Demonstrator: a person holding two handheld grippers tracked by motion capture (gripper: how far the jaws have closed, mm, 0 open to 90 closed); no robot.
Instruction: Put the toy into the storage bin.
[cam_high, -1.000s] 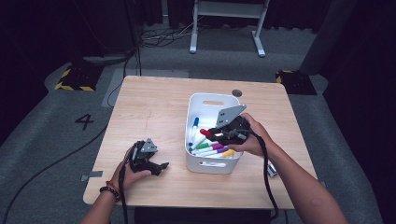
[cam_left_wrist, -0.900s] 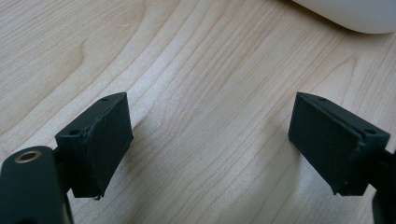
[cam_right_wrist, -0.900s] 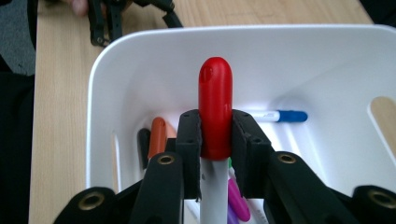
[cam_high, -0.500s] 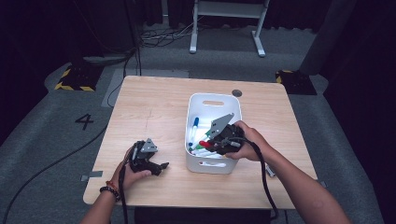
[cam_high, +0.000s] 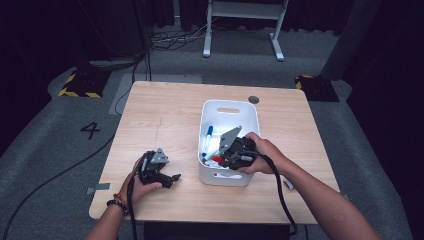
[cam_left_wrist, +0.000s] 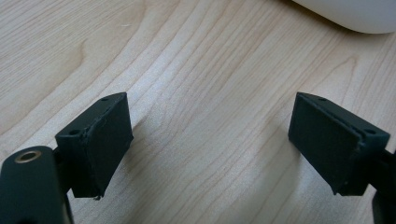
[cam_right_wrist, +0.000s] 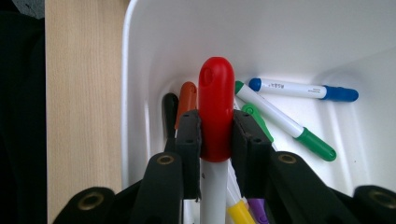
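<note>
A white bin (cam_high: 229, 108) stands on the wooden table (cam_high: 165, 115) and holds several markers. My right gripper (cam_high: 216, 159) reaches into its near end, shut on a red-capped marker (cam_right_wrist: 216, 112) that points along the jaws inside the bin (cam_right_wrist: 289, 42). Below it lie a blue marker (cam_right_wrist: 299, 88), a green marker (cam_right_wrist: 285, 123), an orange one (cam_right_wrist: 186, 98) and a black one (cam_right_wrist: 170, 109). My left gripper (cam_high: 172, 178) rests on the table to the left of the bin. In its own view the left gripper (cam_left_wrist: 210, 140) is open over bare wood, with nothing between its jaws.
A small dark disc (cam_high: 254, 99) sits at the table's far edge behind the bin. The bin's rounded corner (cam_left_wrist: 355, 14) lies just beyond my left gripper. Cables (cam_high: 280, 200) trail from both grippers toward the table's near edge.
My right gripper has sunk with the red-capped marker from above the bin's rim down into the bin. The left gripper has stayed where it was.
</note>
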